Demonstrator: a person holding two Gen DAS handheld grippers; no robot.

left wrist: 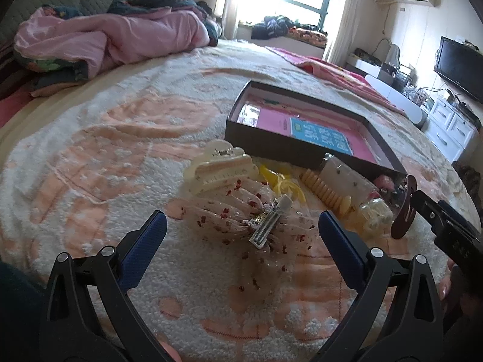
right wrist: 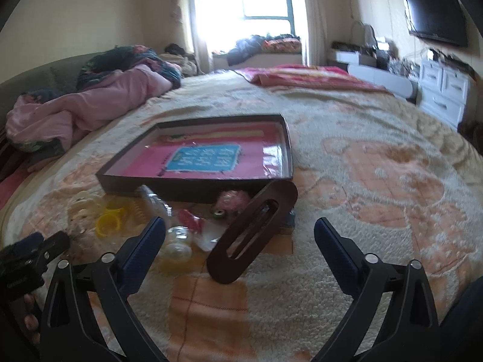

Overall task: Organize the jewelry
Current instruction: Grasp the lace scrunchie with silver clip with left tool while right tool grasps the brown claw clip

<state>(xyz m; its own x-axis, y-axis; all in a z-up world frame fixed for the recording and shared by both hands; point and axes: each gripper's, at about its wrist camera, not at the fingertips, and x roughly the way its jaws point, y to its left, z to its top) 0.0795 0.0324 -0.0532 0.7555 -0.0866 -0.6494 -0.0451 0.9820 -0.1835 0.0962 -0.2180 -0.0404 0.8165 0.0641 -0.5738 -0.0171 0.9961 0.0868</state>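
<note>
Hovering wide apart, the left gripper frames a hair bow, the right gripper a brown clip, box at twelve o'clock.

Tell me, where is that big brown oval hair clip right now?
In the right wrist view the brown hair clip lies tilted on the bedspread, just in front of the dark box's near right corner, between the open right gripper's fingers.
</note>
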